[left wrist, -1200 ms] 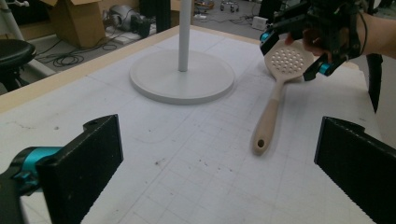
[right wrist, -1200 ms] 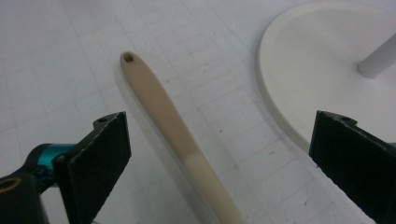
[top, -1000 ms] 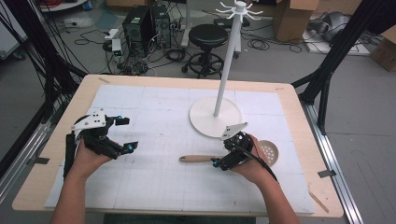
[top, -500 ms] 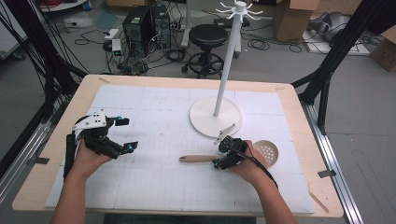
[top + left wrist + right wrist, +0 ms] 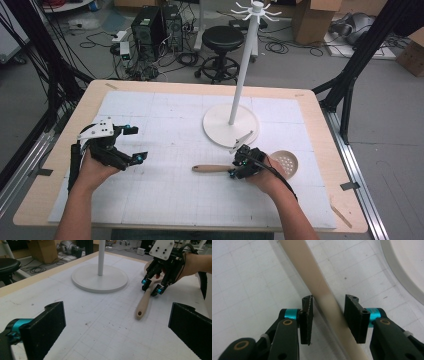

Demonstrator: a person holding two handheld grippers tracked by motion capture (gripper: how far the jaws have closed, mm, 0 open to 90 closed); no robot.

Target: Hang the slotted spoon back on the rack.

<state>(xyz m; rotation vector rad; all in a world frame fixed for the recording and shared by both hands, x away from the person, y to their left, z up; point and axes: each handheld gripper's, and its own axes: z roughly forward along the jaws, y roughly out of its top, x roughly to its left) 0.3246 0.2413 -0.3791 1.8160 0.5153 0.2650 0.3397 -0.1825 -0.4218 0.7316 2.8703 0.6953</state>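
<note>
A big wooden desk (image 5: 320,115) stands in the room, and a white mat with a grid (image 5: 165,115) covers most of its top. On the far right part of the mat there is a tall white stand (image 5: 240,75) with a round flat base and little hooks at the top.

A wooden spoon with holes in its bowl (image 5: 283,164) lies flat on the mat, near and just in front of the stand's base. Its handle points left and its round bowl sits to the right.

The person's left hand holds the left claw (image 5: 134,143) over the left side of the mat, well apart from the spoon. Its two black jaws are spread wide with nothing between them.

The right claw (image 5: 235,168) is down at the spoon's handle, about halfway along it. Its jaws sit one on each side of the handle, close to it. One jaw looks to be touching the wood, and the other has a small gap.
</note>
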